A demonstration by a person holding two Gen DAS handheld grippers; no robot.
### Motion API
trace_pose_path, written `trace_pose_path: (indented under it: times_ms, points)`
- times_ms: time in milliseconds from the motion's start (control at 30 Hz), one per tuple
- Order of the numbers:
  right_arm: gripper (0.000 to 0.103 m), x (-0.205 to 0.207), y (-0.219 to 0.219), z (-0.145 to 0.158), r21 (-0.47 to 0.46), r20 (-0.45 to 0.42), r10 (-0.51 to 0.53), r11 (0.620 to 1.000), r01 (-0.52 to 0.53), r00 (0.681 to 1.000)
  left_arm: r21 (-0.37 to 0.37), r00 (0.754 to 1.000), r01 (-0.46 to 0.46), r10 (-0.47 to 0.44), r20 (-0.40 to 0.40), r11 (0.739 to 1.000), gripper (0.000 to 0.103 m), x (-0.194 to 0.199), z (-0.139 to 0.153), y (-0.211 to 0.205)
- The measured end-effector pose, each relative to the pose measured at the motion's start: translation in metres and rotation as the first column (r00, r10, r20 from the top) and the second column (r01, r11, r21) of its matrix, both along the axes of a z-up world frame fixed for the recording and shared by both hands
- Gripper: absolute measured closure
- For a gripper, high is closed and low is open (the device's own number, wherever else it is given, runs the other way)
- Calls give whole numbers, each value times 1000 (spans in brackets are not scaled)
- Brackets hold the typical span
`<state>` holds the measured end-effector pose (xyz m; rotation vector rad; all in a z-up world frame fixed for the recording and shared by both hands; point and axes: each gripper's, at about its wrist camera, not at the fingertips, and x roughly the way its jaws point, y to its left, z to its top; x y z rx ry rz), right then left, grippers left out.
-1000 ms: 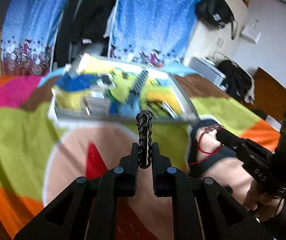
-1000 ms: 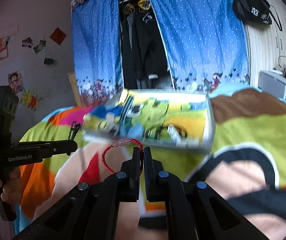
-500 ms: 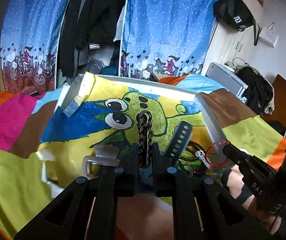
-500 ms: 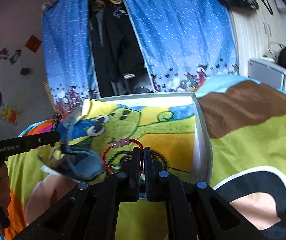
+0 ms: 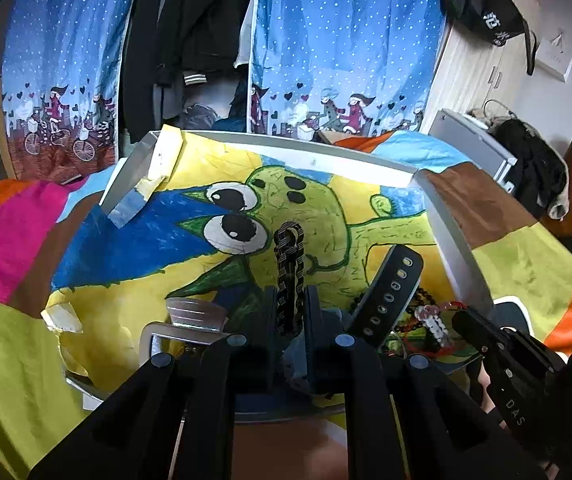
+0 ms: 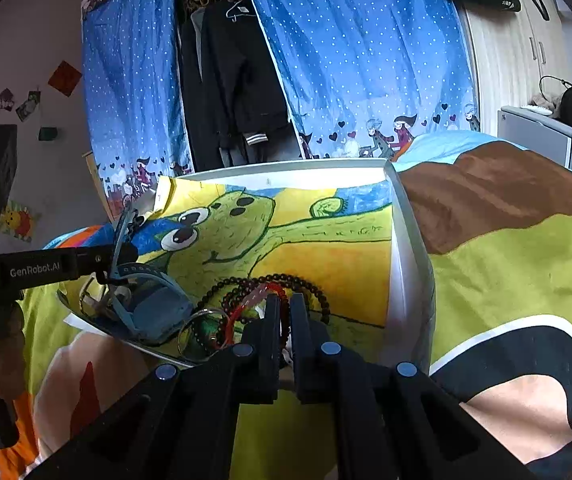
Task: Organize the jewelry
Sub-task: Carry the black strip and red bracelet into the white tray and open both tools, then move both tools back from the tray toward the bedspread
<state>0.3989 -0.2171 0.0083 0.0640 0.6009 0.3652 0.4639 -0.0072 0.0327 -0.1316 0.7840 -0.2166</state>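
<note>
Our left hand-held gripper (image 5: 290,312) clamps a dark chain (image 5: 289,276); our right hand-held gripper (image 6: 282,316) pinches a red bracelet (image 6: 242,312) at lower centre, over the tray (image 6: 410,280).

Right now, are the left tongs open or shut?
Shut: the left tongs pinch a dark chain bracelet, which sticks up between them.

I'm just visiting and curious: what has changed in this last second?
Both grippers moved forward over the white tray. The left gripper still clamps the dark chain bracelet; the right gripper still pinches the red bead bracelet, now low among the jewelry.
</note>
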Motion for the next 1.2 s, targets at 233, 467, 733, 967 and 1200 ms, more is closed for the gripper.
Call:
trace_pose_path:
  times_ms: [233,467,733,967,1200]
  points:
    - [79,-8,-3,4,-12,-4,5,1000,-5,1000,35,998,-61,61,10,998,46,-11,0,0]
    - [59,-28,-12,27,-9,33,0,1000,0,999,79,997,-66,63,40,995,38,-33,11,-8]
    - [31,-66,-24,70,26,115,-9,1000,6,993,66,987,-66,56,148,996,25,-80,50,-12]
    - [9,-113,-33,107,54,190,-12,999,2,982,23,955,-62,52,293,998,9,-142,92,-12]
    - [0,-162,-32,132,62,235,3,998,-18,972,15,927,-66,56,371,998,8,-204,122,-6]
